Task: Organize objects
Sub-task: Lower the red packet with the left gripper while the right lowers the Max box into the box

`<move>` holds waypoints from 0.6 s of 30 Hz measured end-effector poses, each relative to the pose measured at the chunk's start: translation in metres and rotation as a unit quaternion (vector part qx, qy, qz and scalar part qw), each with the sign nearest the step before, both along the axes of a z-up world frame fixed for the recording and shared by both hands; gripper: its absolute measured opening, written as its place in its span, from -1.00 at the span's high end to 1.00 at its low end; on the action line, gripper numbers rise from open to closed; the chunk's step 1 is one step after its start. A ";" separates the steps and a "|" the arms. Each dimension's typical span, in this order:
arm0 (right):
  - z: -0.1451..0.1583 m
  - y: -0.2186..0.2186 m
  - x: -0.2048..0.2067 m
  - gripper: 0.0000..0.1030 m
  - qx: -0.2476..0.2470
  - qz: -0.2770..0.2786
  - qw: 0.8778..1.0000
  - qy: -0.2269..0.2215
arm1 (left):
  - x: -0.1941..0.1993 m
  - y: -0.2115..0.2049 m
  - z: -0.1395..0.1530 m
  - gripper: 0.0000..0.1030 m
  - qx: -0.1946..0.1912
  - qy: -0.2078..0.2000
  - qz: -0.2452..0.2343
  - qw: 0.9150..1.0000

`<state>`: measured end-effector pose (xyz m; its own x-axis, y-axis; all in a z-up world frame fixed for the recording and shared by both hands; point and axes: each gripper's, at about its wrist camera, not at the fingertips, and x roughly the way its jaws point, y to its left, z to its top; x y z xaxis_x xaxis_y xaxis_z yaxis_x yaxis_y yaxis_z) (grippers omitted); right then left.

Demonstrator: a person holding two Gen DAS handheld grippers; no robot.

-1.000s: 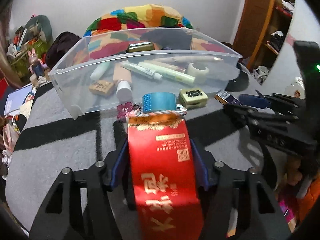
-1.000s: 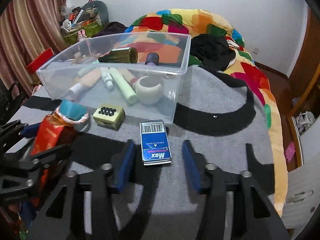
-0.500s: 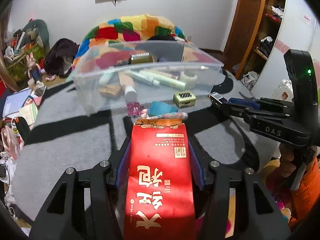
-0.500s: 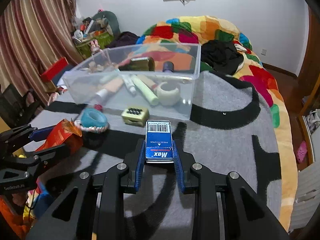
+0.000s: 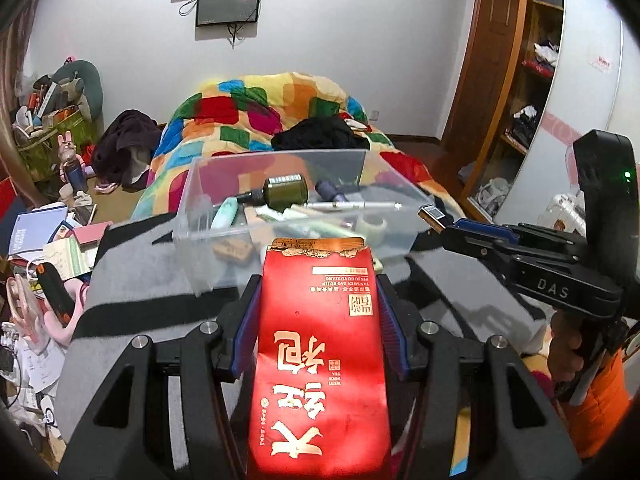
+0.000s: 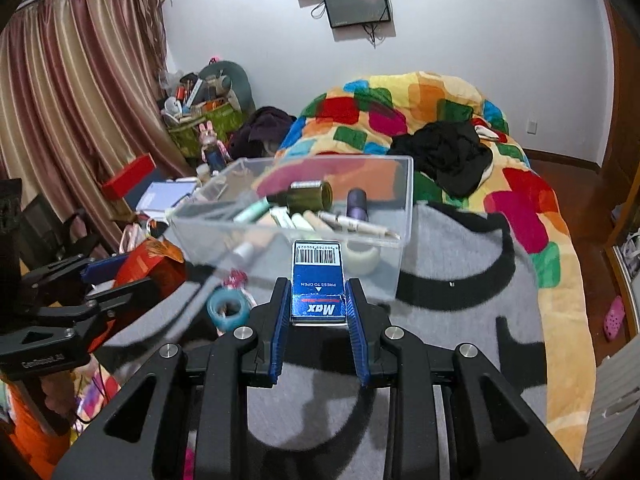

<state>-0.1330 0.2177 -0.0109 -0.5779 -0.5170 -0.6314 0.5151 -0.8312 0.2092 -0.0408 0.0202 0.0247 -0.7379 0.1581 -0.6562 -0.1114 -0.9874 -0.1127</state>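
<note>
Left gripper clamped on a red packet, blue pads pressed to both long edges; right gripper clamped on a small blue Max box, barcode end pointing forward. Both loads carried above the grey blanket, short of the clear plastic bin straight ahead, already stocked with tubes, a dark green bottle and a tape roll. Best handled one hand at a time, judging by how close the two tools sit. Keep each grip firm until the load is past the near wall and over a bare patch of the bin floor, then lower before letting go, not dropping from height. Mind the packet's torn top edge catching the rim. Blue tape ring and pink trinket left on the blanket for later.
</note>
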 end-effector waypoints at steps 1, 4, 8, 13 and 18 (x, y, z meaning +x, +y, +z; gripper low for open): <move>0.002 -0.001 -0.002 0.52 -0.002 -0.001 1.000 0.001 | -0.003 0.000 0.001 -0.04 0.001 0.002 0.002 1.000; 0.007 -0.006 -0.008 0.52 -0.010 -0.004 1.000 0.003 | -0.016 -0.002 0.004 -0.04 0.001 0.006 0.007 1.000; 0.011 -0.017 -0.019 0.52 -0.008 -0.010 1.000 0.007 | -0.037 -0.007 0.006 -0.04 0.001 0.003 0.016 1.000; 0.013 -0.028 -0.035 0.52 -0.013 -0.015 1.000 0.003 | -0.068 -0.016 0.000 -0.04 0.023 -0.027 0.018 0.999; 0.012 -0.041 -0.052 0.52 -0.011 -0.020 1.000 -0.003 | -0.097 -0.021 -0.008 -0.04 0.024 -0.051 0.027 0.998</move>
<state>-0.1845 0.1770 0.0008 -0.5945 -0.5066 -0.6244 0.4793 -0.8468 0.2306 -0.1374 -0.0011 0.0170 -0.6762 0.1527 -0.7207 -0.0439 -0.9849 -0.1675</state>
